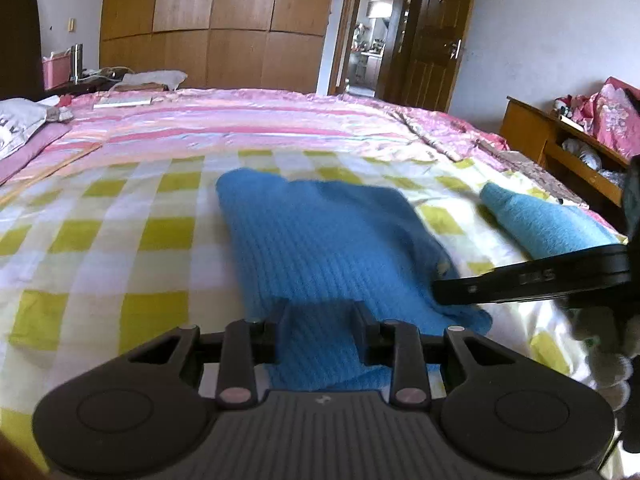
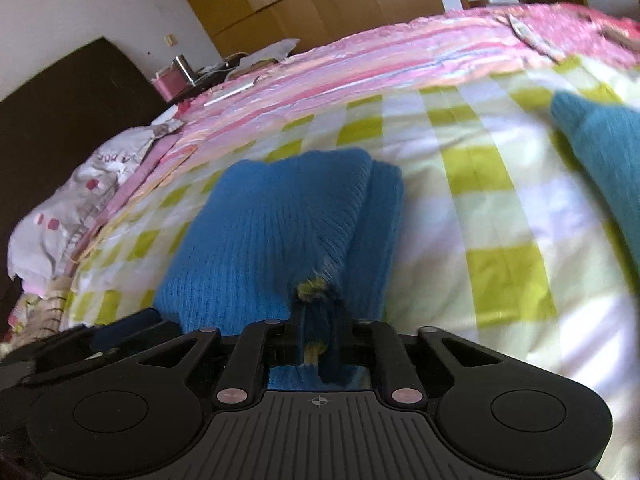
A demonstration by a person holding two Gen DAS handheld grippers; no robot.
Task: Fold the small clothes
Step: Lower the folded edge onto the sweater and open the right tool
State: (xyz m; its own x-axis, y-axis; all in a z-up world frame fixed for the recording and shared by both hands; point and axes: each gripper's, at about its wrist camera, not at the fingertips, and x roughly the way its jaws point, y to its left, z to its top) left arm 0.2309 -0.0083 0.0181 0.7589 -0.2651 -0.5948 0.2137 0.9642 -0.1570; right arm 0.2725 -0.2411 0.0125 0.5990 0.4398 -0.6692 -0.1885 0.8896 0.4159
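While the blue knit (image 1: 320,240) lies on the checked sheet (image 1: 120,220) ahead of both claws, I judge the fold only begun. Right claw (image 2: 318,320) pinches its hem; left claw (image 1: 320,316) sits partly spread with knit between its fingers. Sleeve (image 1: 540,220) still unfolded, right of them. No writing legible.

Bright daylight; fisheye bending with dark corners; motion blur smears the bedspread (image 2: 500,208) toward three o'clock in the right view.
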